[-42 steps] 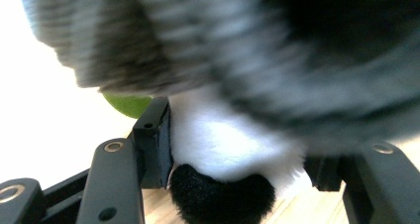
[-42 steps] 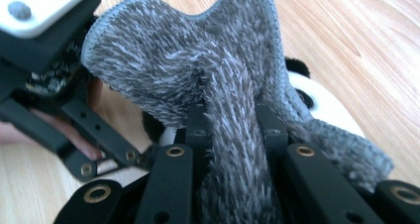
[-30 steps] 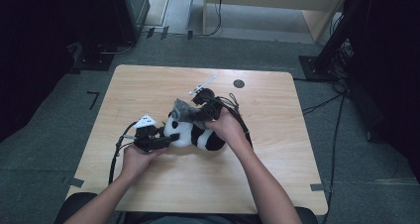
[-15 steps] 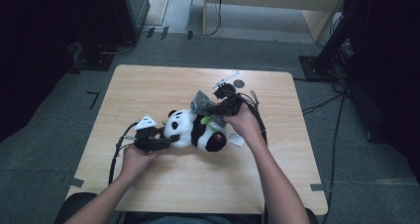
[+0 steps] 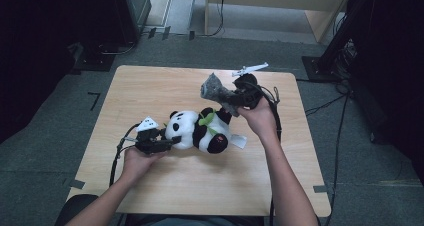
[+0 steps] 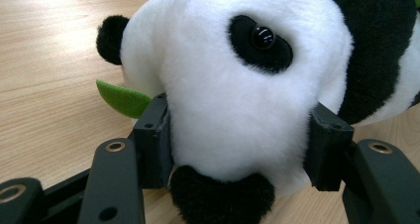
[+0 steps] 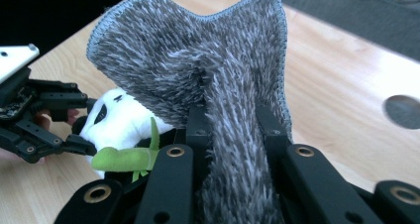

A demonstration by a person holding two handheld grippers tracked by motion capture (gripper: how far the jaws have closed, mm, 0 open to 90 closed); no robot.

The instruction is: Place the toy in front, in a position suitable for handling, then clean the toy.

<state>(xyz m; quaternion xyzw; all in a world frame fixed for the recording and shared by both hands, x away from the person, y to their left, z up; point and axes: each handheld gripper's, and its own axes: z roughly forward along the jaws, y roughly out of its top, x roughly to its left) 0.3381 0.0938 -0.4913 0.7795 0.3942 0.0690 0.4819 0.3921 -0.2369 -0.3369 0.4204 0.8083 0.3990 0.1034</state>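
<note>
My left claw pins the toy panda by its head, the pads pressed into the white plush on either side of the muzzle; the panda lies on its side near the middle of the counter. My right claw is closed tight on a bunched fold of the grey cloth, held clear above the counter, beyond the panda's feet, with the free end fanning out past the pads.

To do this step well, I judge the left grip should stay firm and low so the toy cannot roll. The cloth should come to the plush with its broad fuzzy face leading, not the pinched stalk. The green leaf at the panda's chest could snag, so it is best to approach from above it.

Pose: my left forearm rests low, its claw level with the counter. My right hand is raised, wrist cocked, its claw pointing up and away from me.
</note>
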